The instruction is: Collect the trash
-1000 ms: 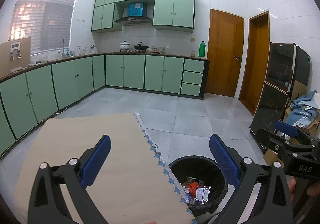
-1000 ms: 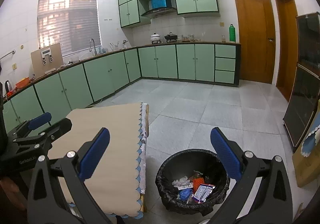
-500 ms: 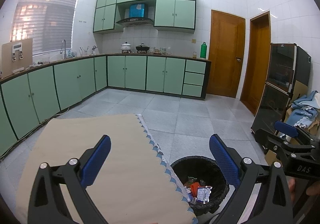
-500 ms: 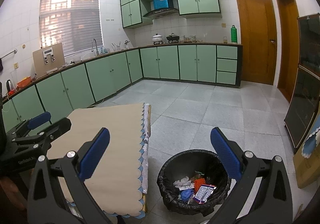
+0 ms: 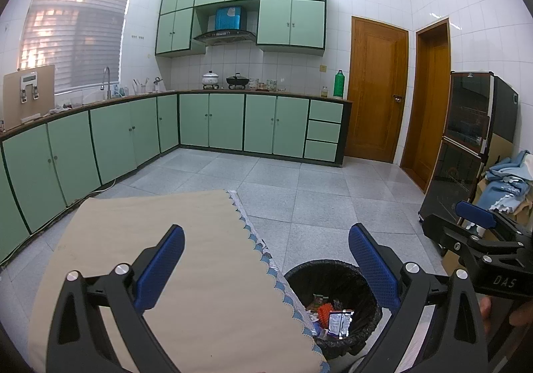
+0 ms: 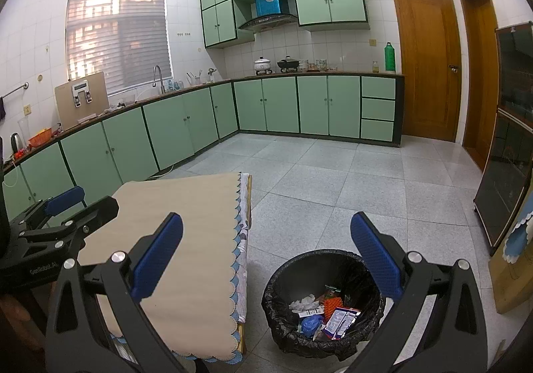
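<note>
A black-lined trash bin (image 6: pixel 363 269) stands on the floor right of the table; it also shows in the left wrist view (image 5: pixel 336 269). Inside lie wrappers (image 6: pixel 339 318), white crumpled paper (image 6: pixel 301 303), a blue scrap and an orange piece. My left gripper (image 5: pixel 266 263) is open and empty above the table's right edge. My right gripper (image 6: pixel 266 254) is open and empty above the gap between table and bin. Each gripper shows at the edge of the other's view.
A table with a beige scalloped cloth (image 6: pixel 186 226) fills the lower left. Green cabinets (image 6: pixel 276 106) line the left and far walls. Two wooden doors (image 6: pixel 426 63) and a dark glass cabinet (image 5: pixel 466 153) stand at right, with cardboard and blue cloth beside.
Both grippers have tilted slightly upward, so the bin and table sit lower in both views. The jaws stay open and empty.
</note>
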`<state>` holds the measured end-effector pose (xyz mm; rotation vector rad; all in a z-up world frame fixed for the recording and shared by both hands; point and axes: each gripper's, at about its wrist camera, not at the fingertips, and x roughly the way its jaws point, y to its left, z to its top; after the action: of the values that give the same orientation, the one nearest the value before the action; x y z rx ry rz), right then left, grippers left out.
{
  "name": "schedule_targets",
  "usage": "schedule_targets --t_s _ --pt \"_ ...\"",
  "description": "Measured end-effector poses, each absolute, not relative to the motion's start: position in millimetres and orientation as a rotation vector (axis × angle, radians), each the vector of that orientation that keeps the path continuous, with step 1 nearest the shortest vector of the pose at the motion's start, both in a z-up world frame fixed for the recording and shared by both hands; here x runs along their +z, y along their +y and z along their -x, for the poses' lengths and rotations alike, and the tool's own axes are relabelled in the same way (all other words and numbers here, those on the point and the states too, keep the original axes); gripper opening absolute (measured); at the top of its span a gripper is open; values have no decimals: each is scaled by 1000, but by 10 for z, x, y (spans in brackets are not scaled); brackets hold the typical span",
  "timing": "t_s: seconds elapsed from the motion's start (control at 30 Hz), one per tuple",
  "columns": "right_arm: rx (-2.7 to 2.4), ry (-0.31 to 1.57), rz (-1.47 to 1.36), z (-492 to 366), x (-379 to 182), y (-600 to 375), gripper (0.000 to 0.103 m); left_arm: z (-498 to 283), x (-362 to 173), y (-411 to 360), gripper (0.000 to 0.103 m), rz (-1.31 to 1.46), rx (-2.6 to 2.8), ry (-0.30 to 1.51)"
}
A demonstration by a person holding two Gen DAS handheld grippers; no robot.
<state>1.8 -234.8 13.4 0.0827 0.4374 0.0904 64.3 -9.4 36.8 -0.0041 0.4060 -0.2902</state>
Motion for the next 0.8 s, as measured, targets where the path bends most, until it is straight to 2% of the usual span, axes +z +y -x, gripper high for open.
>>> schedule_targets --t_s 0.8 --pt "91 438 -79 -22 137 -2322 98 -650 378 -44 97 0 -287 410"
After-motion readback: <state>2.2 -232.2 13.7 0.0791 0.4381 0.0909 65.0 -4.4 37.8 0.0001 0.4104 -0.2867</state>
